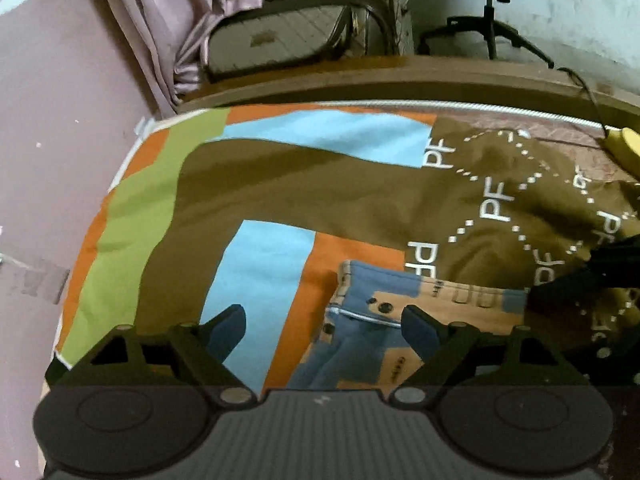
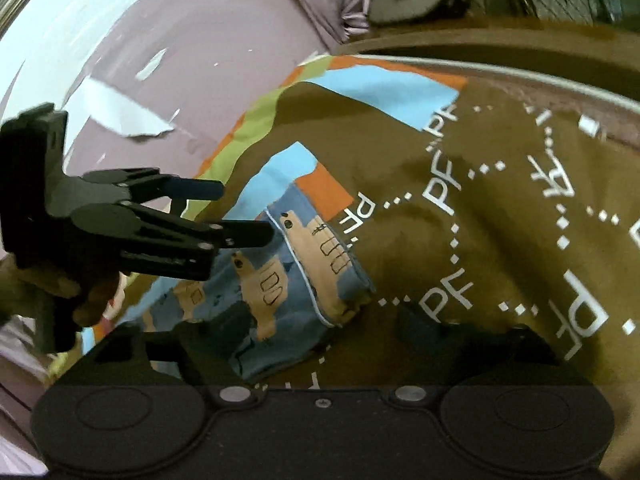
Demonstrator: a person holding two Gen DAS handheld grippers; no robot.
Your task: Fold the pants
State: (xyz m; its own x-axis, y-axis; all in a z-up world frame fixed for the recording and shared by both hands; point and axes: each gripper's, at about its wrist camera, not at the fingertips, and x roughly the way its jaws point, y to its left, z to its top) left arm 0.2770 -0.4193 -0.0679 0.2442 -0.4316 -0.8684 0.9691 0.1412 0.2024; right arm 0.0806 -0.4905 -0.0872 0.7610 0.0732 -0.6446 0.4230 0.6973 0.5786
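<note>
The pants [image 1: 360, 340] are blue with tan animal prints and lie on a patterned bedsheet [image 1: 260, 184]. They also show in the right wrist view [image 2: 280, 280], bunched against the brown sheet. My left gripper [image 1: 320, 328] is open, its fingers hovering just above the waist end of the pants, one on each side of it. It shows from the side in the right wrist view [image 2: 240, 212], open and empty. My right gripper [image 2: 316, 340] is open low over the pants' lower edge. Its right finger [image 2: 416, 324] rests by the sheet; the left finger is hidden in shadow.
The bed has a brown wooden frame [image 1: 400, 80] at the far side and a purple wall [image 1: 60, 140] on the left. A curtain [image 1: 160, 20], a padded seat [image 1: 280, 36] and an office chair [image 1: 496, 8] stand beyond. A yellow object [image 1: 624, 144] lies at the right edge.
</note>
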